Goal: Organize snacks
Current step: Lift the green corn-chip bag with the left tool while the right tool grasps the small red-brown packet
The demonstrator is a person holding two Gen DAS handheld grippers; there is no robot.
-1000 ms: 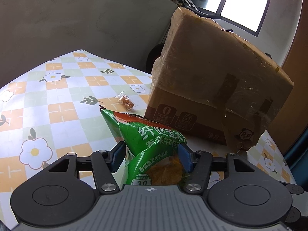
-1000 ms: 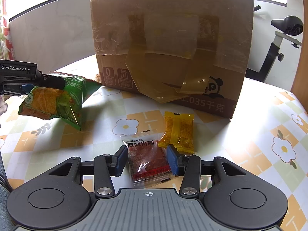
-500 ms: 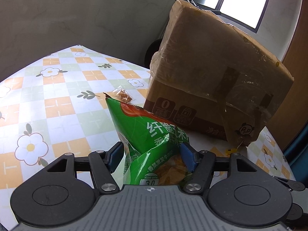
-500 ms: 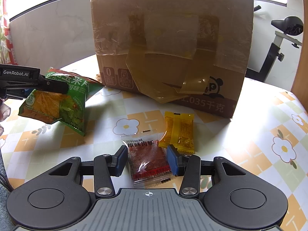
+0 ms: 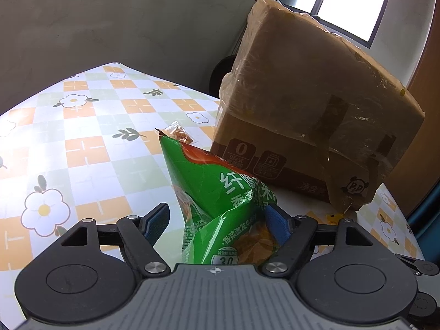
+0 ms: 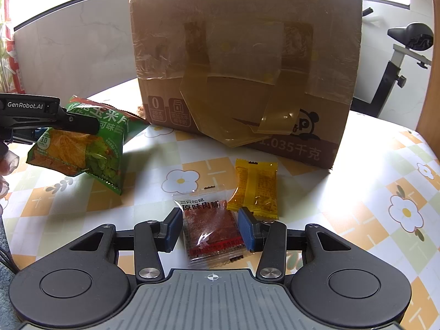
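Note:
My left gripper [image 5: 217, 220] is shut on a green chip bag [image 5: 220, 203] and holds it tilted above the table; the bag also shows at the left of the right wrist view [image 6: 85, 143], lifted off the cloth. My right gripper [image 6: 209, 227] is open, its fingers on either side of a clear packet of red dried meat [image 6: 213, 228] that lies flat on the table. A yellow candy packet [image 6: 255, 187] lies just right of it. A small clear snack packet [image 5: 178, 133] lies beyond the green bag.
A large taped cardboard box [image 6: 244, 63] stands at the back of the table [image 6: 385, 165], also shown in the left wrist view [image 5: 316, 115]. The table has a checked flower cloth. An exercise bike [image 6: 407, 52] stands behind at right. A wall is behind.
My left gripper has lifted the green bag higher off the table and tilted it more upright. The right gripper and the packets by it have not moved.

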